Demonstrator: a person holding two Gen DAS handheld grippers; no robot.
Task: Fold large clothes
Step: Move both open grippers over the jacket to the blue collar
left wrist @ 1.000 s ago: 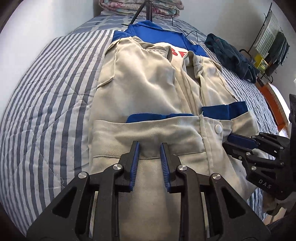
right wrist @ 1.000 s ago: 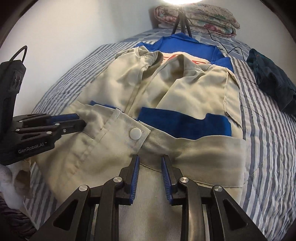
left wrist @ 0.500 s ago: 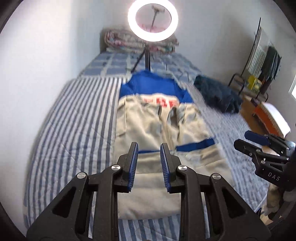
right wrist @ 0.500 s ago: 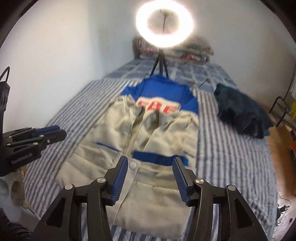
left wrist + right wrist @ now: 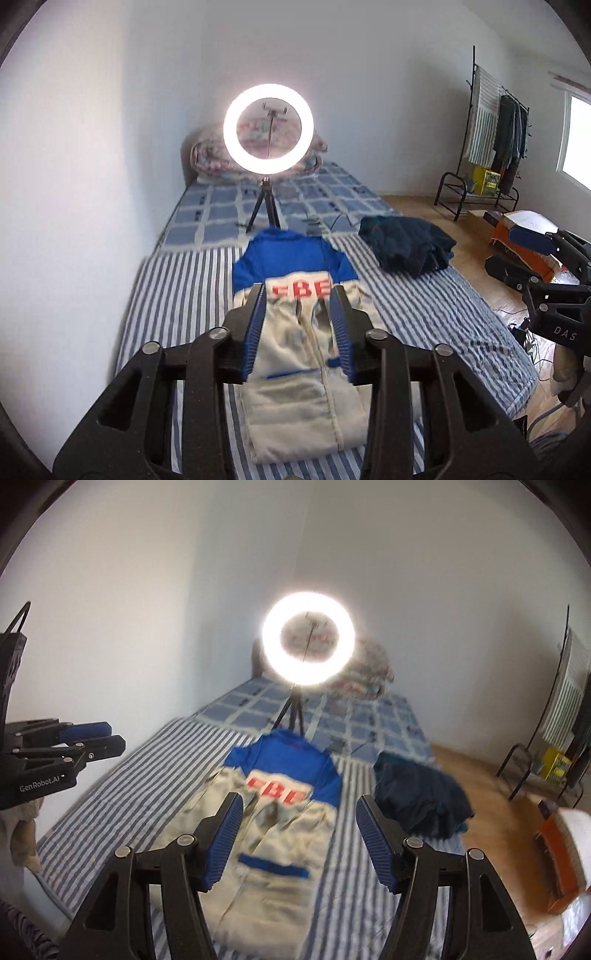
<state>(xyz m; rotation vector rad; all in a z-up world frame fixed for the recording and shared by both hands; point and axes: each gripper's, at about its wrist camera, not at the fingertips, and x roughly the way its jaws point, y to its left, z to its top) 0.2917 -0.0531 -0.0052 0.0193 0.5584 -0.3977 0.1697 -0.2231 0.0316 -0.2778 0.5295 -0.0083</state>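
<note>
garment: beige-and-blue work jacket (image 5: 303,354) lies flat on the striped bedspread (image 5: 173,295), centre to lower centre of both views; blue yoke with red letters at the far end, hem nearest the cameras, sides already turned in.
left gripper (image 5: 301,332): jaws have just been opening; moderately parted, nothing between the pads, held in the air above the cloth.
right gripper (image 5: 299,838): jaws have just been opening; spread wide, empty, also clear of the jacket.
handling: looks like heavy cotton twill, soft but thick; should drape and hold a crease, not slippery. The stacked layers at the hem will be bulky.
where to grip: probably the two near hem corners, one per gripper, pinching all layers together.
other items: dark crumpled garment (image 5: 406,247) right of centre, well apart; ring light (image 5: 268,129) on a tripod beyond the collar.
hard to read: right view blurred; sleeves tucked out of sight; snaps and pockets indistinct; near hem edge partly hidden behind the gripper bodies.
</note>
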